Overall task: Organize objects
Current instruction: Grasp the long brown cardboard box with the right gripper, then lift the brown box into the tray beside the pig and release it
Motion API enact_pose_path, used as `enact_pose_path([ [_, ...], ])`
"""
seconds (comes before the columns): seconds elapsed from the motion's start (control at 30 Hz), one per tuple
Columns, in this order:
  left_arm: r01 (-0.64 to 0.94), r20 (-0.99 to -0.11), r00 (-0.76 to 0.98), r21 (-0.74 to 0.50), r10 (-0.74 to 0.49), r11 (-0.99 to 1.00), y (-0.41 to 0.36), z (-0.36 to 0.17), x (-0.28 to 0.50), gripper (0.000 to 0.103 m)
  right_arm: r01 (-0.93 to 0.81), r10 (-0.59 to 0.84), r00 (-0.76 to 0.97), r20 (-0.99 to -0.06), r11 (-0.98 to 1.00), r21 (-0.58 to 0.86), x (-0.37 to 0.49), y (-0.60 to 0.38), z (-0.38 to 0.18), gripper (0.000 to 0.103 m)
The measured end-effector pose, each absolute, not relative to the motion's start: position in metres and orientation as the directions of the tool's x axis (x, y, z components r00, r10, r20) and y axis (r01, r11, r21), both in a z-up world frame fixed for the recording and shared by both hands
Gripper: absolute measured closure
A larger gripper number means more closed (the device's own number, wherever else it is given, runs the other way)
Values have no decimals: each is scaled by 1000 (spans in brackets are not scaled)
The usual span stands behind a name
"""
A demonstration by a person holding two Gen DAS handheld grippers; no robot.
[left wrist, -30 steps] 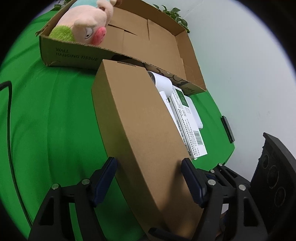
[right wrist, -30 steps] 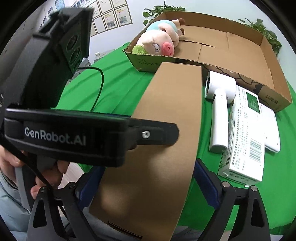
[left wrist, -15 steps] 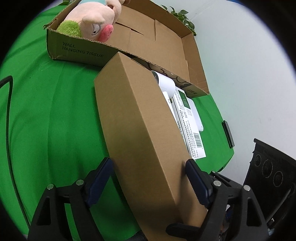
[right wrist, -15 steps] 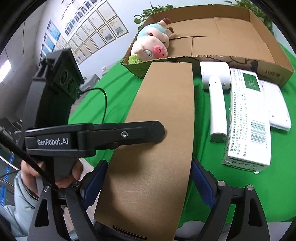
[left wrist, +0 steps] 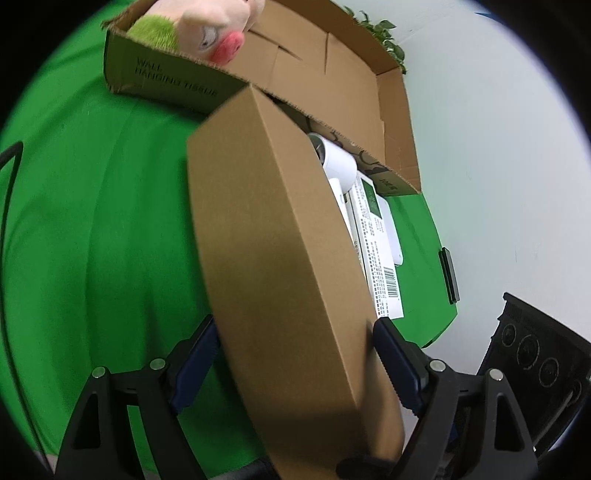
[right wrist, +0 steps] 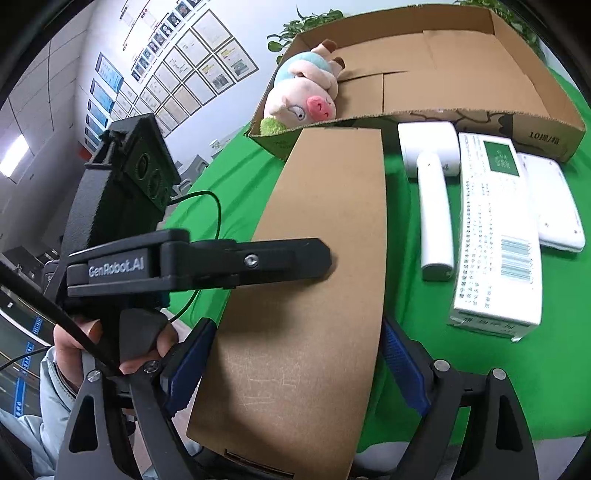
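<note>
A long brown cardboard box (left wrist: 277,240) (right wrist: 325,221) runs from me toward the open carton (right wrist: 535,136), its near end past the table edge. My right gripper (right wrist: 295,362) is shut on its two long sides, blue pads pressed to the edges. My left gripper (left wrist: 291,354) straddles the box from the side with its jaws opening. Its upper finger (right wrist: 288,258) hangs just over the box top and casts a shadow there. A pink pig plush (right wrist: 303,99) (left wrist: 207,22) lies in the carton's left corner.
On the green cloth right of the brown box lie a white handheld device (right wrist: 436,206), a white printed packet (right wrist: 495,236) and a flat white pack (right wrist: 554,199). A black cable (right wrist: 214,206) loops at the left. A person's hand (right wrist: 74,339) holds the left gripper.
The left jaws have spread wider around the brown box. The box has rolled a little, and its far end now overlaps the carton's front wall in the left wrist view.
</note>
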State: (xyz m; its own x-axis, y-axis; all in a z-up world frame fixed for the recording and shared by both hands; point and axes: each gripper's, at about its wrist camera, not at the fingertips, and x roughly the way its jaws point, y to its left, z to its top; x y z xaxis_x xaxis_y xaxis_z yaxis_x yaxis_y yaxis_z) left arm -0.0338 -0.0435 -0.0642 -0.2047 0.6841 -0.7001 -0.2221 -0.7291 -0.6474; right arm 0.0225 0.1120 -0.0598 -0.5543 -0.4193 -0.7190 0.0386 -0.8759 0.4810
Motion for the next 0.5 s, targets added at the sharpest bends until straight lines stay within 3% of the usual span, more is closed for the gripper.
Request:
enact_pose_path([
  [0.27, -246, -698, -243, -628, 674, -738, -38, -58, -29, 20, 47, -426, -552, -717, -875, 483, 23, 108, -56, 18],
  [0.5, -336, -672, -331, -572, 663, -748, -34, -14, -34, 21, 70, -389, -619, -682, -893, 445, 24, 105, -29, 20],
])
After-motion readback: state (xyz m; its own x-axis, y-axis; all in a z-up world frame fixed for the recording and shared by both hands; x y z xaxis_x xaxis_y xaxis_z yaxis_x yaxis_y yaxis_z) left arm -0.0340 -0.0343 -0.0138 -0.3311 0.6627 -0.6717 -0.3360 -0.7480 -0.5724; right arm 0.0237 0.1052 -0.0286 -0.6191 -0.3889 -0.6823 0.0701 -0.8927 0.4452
